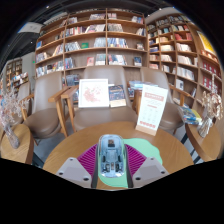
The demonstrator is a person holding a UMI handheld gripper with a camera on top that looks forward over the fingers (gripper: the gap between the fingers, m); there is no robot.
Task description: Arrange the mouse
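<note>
A translucent pale blue mouse [111, 158] sits between my fingers, its length running along them. My gripper [111, 163] is shut on the mouse, with the magenta pads [89, 160] pressed against both its sides. It is held over a green mat [143, 150] that lies on a round wooden table [70, 145]. The underside of the mouse and whether it touches the mat are hidden.
Beyond the table stand brown armchairs [45, 105] and a sofa with a white sign [151, 106] and booklets [94, 93] on it. Tall bookshelves [95, 40] fill the back wall. The table edge curves just behind the mat.
</note>
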